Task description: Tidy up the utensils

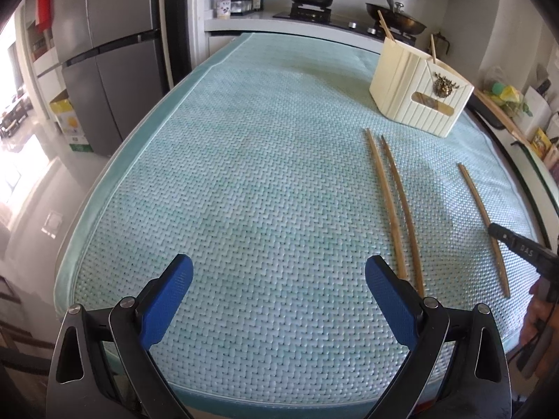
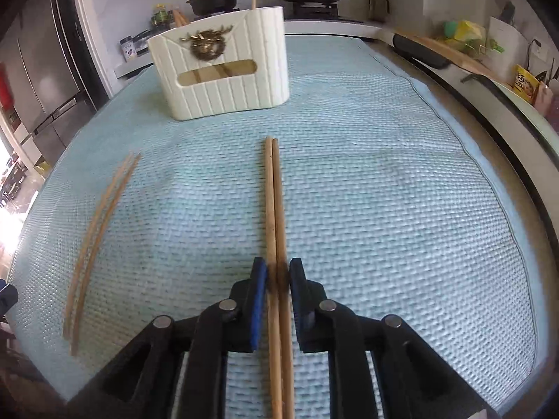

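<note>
Chopsticks (image 2: 276, 209), a pair lying side by side, sit clenched between the blue pads of the right claw (image 2: 278, 274), their tips pointing toward twelve o'clock at the cream holder (image 2: 223, 80). That holder stands upright at eleven o'clock on the woven blue mat (image 2: 384, 192) covering the tabletop, with other sticks already poking out of its top. A second pair (image 2: 97, 223) lies loose on the mat at nine o'clock. The left claw (image 1: 279, 279) hovers released and empty over bare mat. The grip looks thin: the two sticks are pinched near one end, so they could scissor apart or swing, and one might slip out or miss the holder's opening and knock its rim.
</note>
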Motion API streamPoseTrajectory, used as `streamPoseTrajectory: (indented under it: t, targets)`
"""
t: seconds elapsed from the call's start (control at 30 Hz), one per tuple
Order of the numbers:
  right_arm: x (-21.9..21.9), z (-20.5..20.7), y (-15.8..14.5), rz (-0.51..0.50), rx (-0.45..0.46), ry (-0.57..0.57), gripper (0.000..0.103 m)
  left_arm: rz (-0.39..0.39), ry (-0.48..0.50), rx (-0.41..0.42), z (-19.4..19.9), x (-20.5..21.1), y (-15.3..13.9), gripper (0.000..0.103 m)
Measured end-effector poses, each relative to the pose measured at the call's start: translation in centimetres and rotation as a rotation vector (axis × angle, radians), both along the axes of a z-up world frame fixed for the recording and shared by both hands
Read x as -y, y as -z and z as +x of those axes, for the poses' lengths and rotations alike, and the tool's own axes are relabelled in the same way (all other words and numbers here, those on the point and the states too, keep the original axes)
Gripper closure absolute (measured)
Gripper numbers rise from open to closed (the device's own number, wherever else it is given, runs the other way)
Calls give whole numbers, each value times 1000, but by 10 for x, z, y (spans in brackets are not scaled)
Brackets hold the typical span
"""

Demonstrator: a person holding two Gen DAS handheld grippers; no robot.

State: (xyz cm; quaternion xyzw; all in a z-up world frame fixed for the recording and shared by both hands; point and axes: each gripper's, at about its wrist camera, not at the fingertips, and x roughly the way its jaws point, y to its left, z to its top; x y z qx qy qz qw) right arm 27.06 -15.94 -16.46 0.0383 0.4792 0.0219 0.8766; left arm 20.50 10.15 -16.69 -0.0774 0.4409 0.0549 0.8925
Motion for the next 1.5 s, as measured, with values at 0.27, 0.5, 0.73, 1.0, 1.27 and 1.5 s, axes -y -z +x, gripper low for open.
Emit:
streamPoseTrajectory:
  t: [0.27,0.5,0.73,1.0,1.27,1.5]
  targets:
    - [57,-17,-17,101,51,39,64,-2,48,-17,23,14,1,4]
    - [46,-18,-23,89,76,-40,64,6,120,-17,49,33,-5,4]
    - [38,-14,-25,80,93,-78,64,13,170,-29,76,55,6,4]
    - [23,-5,-19,-4,78,-147,65,38,161,-97,94,53,33,4]
    - [11,12,-3,-118,0,-190,75,89,180,-101,106,55,36,2]
    - [9,38,-4,-133,-32,-216,75,89,236,-124,133,51,37,0]
